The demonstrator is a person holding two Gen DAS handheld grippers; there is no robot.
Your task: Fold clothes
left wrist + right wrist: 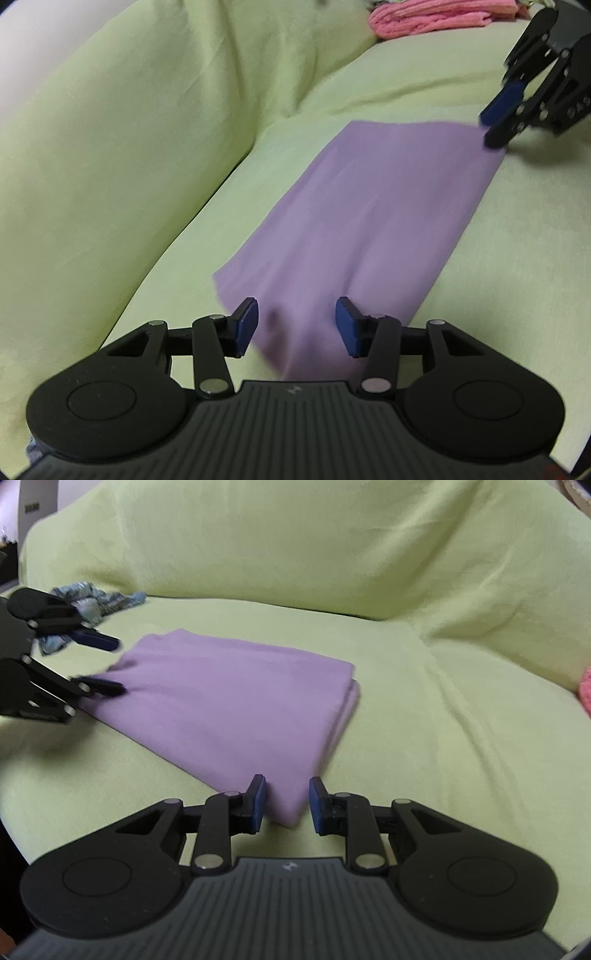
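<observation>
Your left gripper point(295, 326) and right gripper point(287, 801) both stand open astride the folded purple cloth point(236, 701); it's soft, limp, light, so pinch all layers at the corners.

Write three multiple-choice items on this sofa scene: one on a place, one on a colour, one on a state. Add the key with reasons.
1. Where does the pink cloth lie?
A. on the sofa seat, beyond the purple garment
B. on top of the purple garment
C. between the left gripper's fingers

2. What colour is the sofa cover?
A. grey
B. light green
C. white

3. In what state is the purple garment?
A. hanging in the air
B. crumpled in a ball
C. folded flat, layered edges showing

Key: A, it sits far off behind the garment in the left wrist view; B, the cover is pale green everywhere; C, stacked edges show at its right side.
</observation>
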